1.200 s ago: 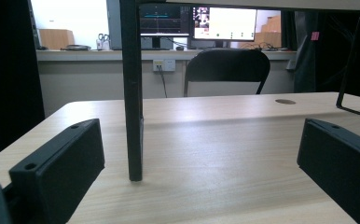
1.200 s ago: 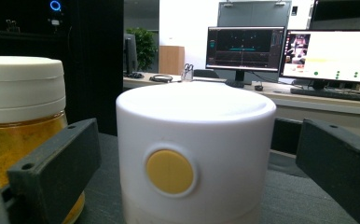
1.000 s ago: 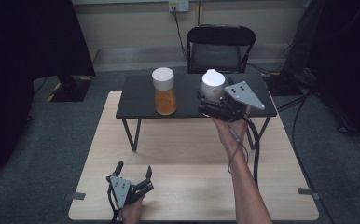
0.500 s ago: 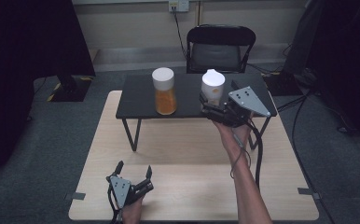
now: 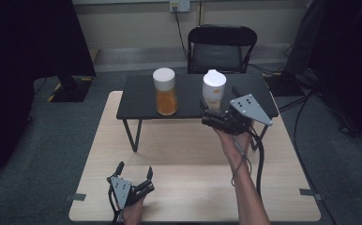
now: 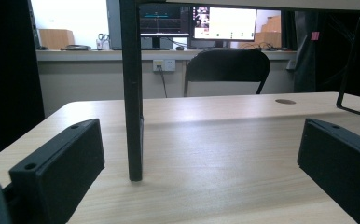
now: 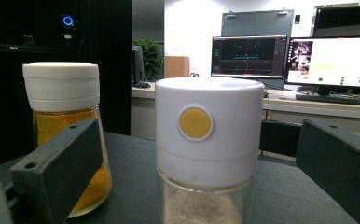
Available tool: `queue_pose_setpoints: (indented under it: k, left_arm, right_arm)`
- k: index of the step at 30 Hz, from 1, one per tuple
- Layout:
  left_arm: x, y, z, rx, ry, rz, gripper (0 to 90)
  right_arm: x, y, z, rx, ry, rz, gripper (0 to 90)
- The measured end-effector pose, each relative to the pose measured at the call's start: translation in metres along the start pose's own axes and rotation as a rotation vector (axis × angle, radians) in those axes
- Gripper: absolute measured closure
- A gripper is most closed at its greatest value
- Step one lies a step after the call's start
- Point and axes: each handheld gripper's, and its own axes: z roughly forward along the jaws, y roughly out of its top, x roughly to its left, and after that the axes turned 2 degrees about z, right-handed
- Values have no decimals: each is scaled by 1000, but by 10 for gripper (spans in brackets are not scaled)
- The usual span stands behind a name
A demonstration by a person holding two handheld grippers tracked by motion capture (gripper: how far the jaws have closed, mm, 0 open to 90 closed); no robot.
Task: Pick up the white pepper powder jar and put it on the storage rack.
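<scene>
Wooden bench (image 5: 193, 154) carries a low black shelf (image 5: 137, 101) on thin legs. On the shelf, a white-capped jar (image 5: 214, 91) stands near the front edge, well apart from the orange-filled jar (image 5: 165, 91). Right hand-held gripper (image 5: 208, 117): jaws wide, flanking the white-capped jar, not touching. Left hand-held gripper (image 5: 133, 174): jaws wide, holding nothing, near the bench's front edge, open surface ahead

Worktop (image 5: 188, 192): pale wood-grain laminate, smooth, low sheen.
Stand (image 5: 137, 101): black top, matt; thin black metal legs.
Jar (image 7: 205, 158): clear glossy body, powdery pale fill; smooth white plastic cap, yellow glossy button.
Second jar (image 7: 66, 135): clear, orange fill, white plastic lid.
Right claw (image 7: 197, 186): matt black plastic jaws.
Floor (image 5: 48, 140): grey carpet, rough.
</scene>
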Motion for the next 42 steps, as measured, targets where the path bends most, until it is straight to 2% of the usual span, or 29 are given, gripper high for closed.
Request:
queue_pose_setpoints:
  k: [14, 24, 42]
  left_arm:
    - [0, 0, 0, 0, 0, 0, 0]
    - [0, 0, 0, 0, 0, 0, 0]
    - [0, 0, 0, -1, 0, -1, 0]
  right_arm:
    - [0, -8, -16, 6, -14, -23, 0]
    - [-2, -20, -29, 7, -16, -13, 0]
    - [9, -42, -59, -11, -22, -19, 2]
